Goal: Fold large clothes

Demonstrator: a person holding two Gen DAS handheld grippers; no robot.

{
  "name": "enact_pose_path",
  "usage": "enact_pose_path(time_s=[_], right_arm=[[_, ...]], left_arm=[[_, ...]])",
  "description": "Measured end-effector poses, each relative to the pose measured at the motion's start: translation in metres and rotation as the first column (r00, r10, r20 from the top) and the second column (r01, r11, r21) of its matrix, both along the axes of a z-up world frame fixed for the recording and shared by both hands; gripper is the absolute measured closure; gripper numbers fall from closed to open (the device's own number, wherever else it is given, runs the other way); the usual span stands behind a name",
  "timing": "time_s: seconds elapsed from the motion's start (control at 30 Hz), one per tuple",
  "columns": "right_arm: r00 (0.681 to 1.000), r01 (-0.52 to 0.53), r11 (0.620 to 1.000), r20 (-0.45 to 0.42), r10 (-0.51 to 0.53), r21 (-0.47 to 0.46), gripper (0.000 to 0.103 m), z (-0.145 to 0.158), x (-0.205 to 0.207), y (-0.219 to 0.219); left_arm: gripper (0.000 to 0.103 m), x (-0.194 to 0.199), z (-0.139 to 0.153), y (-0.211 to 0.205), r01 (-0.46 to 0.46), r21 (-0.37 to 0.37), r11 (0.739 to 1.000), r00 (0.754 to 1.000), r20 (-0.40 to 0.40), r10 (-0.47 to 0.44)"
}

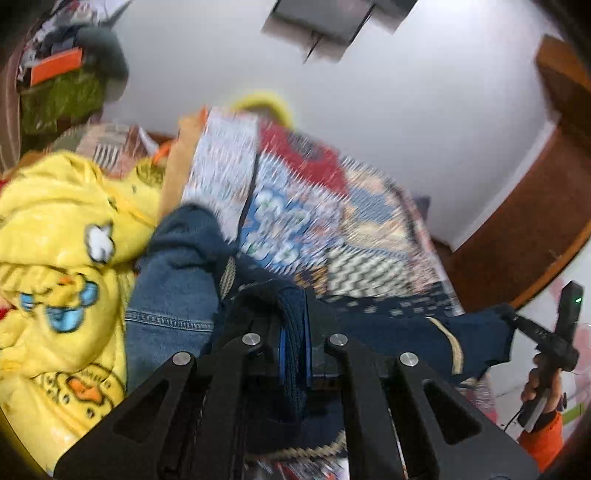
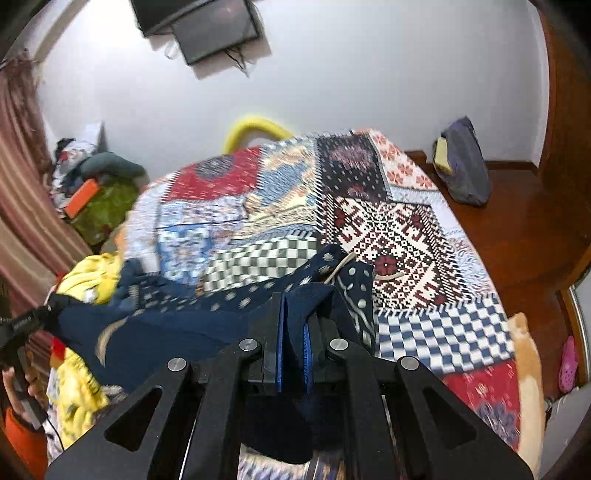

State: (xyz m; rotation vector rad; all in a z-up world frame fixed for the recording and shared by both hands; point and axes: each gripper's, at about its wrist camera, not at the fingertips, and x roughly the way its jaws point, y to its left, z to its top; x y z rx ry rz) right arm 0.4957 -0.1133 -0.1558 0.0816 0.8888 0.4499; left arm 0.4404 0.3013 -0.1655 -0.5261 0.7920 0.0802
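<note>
A bed with a patchwork cover (image 2: 388,236) fills the room, against a white wall (image 2: 332,74) where a dark screen (image 2: 214,29) hangs. The floor (image 2: 524,221) is red-brown. The left gripper (image 1: 293,332) and the right gripper (image 2: 293,339) are each clamped on a dark blue garment (image 2: 177,328), stretched between them above the bed. A yellow blanket (image 1: 55,258) lies beside.

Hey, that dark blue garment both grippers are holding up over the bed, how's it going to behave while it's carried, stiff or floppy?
Probably floppy: the dark blue garment sags between the left gripper and right gripper. It likely bunches rather than holding shape, since cloth folds up thickly between the right gripper's pads. It seems fairly light, as narrow pinches carry it, though loose ends may drag on the patchwork bedspread.
</note>
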Motion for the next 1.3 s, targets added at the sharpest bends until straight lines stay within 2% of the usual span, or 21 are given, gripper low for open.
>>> enact_pose_path(time_s=[0.07,0.2,0.27,0.37,0.47,0.5,0.53,0.57,0.6,0.67,0.8,0.87,0.93,1.03,1.17,1.23,1.3], right_arm=[[0.999,0.019,1.0,-0.041,-0.019,-0.002,0.096,-0.021,0.016,0.0],[0.99,0.041,0.999,-0.139,-0.036,0.034,0.096,-0.06,0.038,-0.008],[0.991,0.017,0.999,-0.136,-0.012,0.035,0.095,-0.067,0.038,-0.012],[0.993,-0.038,0.999,-0.108,0.038,0.005,0.093,-0.061,0.03,-0.014],[0.993,-0.072,0.996,-0.093,0.068,-0.043,0.088,-0.048,0.022,-0.019],[0.996,-0.051,0.995,-0.074,0.045,-0.081,0.086,-0.042,0.019,-0.021],[1.0,0.003,0.987,-0.029,-0.008,-0.159,0.08,-0.036,0.016,-0.024],[0.999,0.04,0.977,0.022,-0.036,-0.212,0.077,-0.029,0.01,-0.027],[0.997,0.047,0.971,0.068,-0.032,-0.235,0.077,-0.02,0.002,-0.031],[0.996,0.009,0.975,0.088,0.011,-0.22,0.077,-0.007,-0.014,-0.036],[0.995,-0.067,0.985,0.061,0.078,-0.16,0.075,0.009,-0.046,-0.035],[0.993,-0.103,0.985,0.047,0.11,-0.138,0.064,0.012,-0.061,-0.028],[0.988,-0.139,0.983,0.048,0.146,-0.124,0.058,0.011,-0.075,-0.018],[0.98,-0.193,0.974,0.025,0.197,-0.121,0.057,0.002,-0.087,0.004],[0.968,-0.249,0.959,-0.018,0.249,-0.134,0.057,-0.024,-0.089,0.034],[0.967,-0.254,0.952,-0.031,0.252,-0.17,0.057,-0.038,-0.084,0.047],[0.968,-0.251,0.943,-0.046,0.247,-0.22,0.057,-0.053,-0.074,0.058]], left_arm=[[0.097,0.026,-0.032,0.003,0.003,0.007,1.0,0.997,-0.079,-0.003],[0.097,0.052,-0.078,0.0,0.014,0.043,0.999,0.987,-0.161,-0.007],[0.097,0.06,-0.095,-0.002,0.031,0.07,0.997,0.98,-0.198,-0.017],[0.093,0.063,-0.107,-0.005,0.06,0.068,0.996,0.969,-0.242,-0.041],[0.093,0.062,-0.105,-0.013,0.137,0.099,0.986,0.953,-0.283,-0.104],[0.091,0.062,-0.103,-0.015,0.152,0.114,0.982,0.949,-0.293,-0.113],[0.089,0.059,-0.095,-0.019,0.169,0.146,0.975,0.944,-0.309,-0.117],[0.081,0.056,-0.089,-0.021,0.175,0.167,0.97,0.941,-0.318,-0.115],[0.065,0.052,-0.08,-0.024,0.179,0.193,0.965,0.939,-0.326,-0.109],[0.043,0.041,-0.058,-0.027,0.162,0.249,0.955,0.952,-0.293,-0.085],[0.034,0.017,-0.016,-0.034,0.15,0.292,0.945,0.977,-0.191,-0.096],[0.029,0.004,0.0,-0.04,0.145,0.285,0.947,0.983,-0.153,-0.105],[0.022,-0.004,0.004,-0.05,0.156,0.296,0.942,0.983,-0.142,-0.118],[0.021,-0.011,-0.002,-0.068,0.197,0.298,0.934,0.975,-0.16,-0.155],[0.021,-0.007,-0.033,-0.095,0.269,0.28,0.922,0.952,-0.221,-0.21],[0.021,-0.002,-0.05,-0.105,0.278,0.32,0.906,0.946,-0.253,-0.201],[0.021,0.01,-0.072,-0.112,0.285,0.386,0.877,0.94,-0.291,-0.178]])
